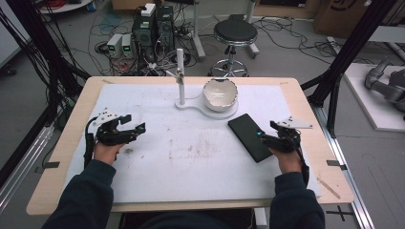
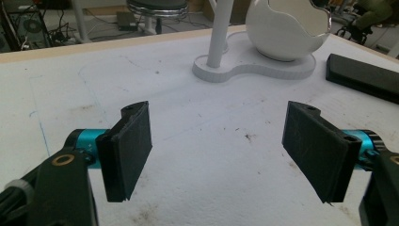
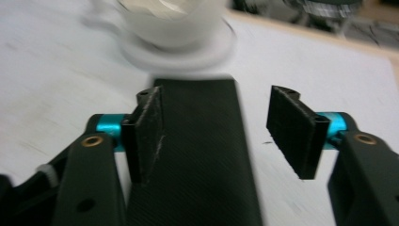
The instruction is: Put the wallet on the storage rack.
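A flat black slab (image 1: 248, 136) lies at an angle on the white mat (image 1: 191, 162), right of centre. My right gripper (image 1: 267, 131) hovers over the slab's near end with its jaws apart. In the right gripper view the slab (image 3: 197, 188) runs under the left jaw, while the right jaw stands clear of its edge, so the right gripper (image 3: 221, 132) grips nothing. My left gripper (image 1: 135, 122) is at the mat's left side, open and empty. In its own view the left gripper (image 2: 216, 150) looks across bare mat toward the slab (image 2: 362, 75).
A white bowl-shaped shell (image 1: 220, 93) sits on a flat white base with an upright post (image 1: 180, 76) at the back middle of the mat. The wooden table edge (image 1: 315, 119) runs close to my right hand. A stool (image 1: 234, 33) and cables lie beyond the table.
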`<state>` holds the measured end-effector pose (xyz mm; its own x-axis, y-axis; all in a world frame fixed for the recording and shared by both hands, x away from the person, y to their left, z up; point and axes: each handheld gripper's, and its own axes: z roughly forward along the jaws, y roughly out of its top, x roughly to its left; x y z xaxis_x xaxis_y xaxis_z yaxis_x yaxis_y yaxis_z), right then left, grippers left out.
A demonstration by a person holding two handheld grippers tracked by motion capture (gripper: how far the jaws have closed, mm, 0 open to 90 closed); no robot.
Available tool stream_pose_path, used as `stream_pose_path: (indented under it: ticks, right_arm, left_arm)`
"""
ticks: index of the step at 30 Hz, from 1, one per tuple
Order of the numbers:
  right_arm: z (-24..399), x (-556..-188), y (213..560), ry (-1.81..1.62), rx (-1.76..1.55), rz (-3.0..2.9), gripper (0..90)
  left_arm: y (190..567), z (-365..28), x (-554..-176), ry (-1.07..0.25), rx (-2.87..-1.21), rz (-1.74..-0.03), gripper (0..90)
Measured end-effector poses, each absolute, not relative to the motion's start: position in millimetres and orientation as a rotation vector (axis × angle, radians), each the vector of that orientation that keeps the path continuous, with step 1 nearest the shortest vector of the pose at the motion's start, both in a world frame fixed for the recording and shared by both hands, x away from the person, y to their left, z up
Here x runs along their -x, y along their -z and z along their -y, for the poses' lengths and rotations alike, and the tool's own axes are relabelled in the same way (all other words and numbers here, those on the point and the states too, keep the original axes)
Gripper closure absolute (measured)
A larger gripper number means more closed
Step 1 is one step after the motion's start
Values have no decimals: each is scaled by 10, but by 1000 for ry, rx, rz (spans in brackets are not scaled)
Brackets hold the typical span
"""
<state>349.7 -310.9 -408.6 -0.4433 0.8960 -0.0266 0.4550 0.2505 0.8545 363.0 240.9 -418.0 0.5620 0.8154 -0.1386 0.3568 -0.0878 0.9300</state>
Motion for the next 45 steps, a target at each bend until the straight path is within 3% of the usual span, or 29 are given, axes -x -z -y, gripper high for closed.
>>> stream_pose_path:
  ticks: [10,12,15,19,21,27,33,37,45]
  right_arm:
    - [3449,-3647,4469,-1097,-1443,-2208,312]
    - [3481,-3669,4491,-1135,-1452,-2243,357]
    - [3538,-3688,4532,-1265,-1517,-2288,509]
    - [3546,-3683,4522,-1283,-1539,-2302,600]
    - [3528,-3667,4493,-1278,-1494,-2314,699]
    - [3385,-3561,4206,-1244,-1265,-2292,809]
    - [3127,-3431,3846,-1106,-1018,-2287,825]
    - [2986,-3329,3786,-1052,-870,-2329,822]
    - [2999,-3281,3888,-1205,-802,-2332,689]
  left_arm:
    - [4184,-2404,-3633,-513,-1679,-992,251]
    - [4184,-2403,-3633,-513,-1682,-992,251]
    - [4188,-2394,-3633,-513,-1686,-987,251]
    - [4189,-2388,-3635,-514,-1693,-985,254]
    - [4189,-2387,-3635,-515,-1690,-986,255]
    - [4190,-2393,-3637,-514,-1688,-990,257]
    - [4185,-2397,-3631,-515,-1687,-990,258]
    - [4186,-2401,-3633,-515,-1690,-990,257]
    - [4186,-2399,-3634,-516,-1686,-989,260]
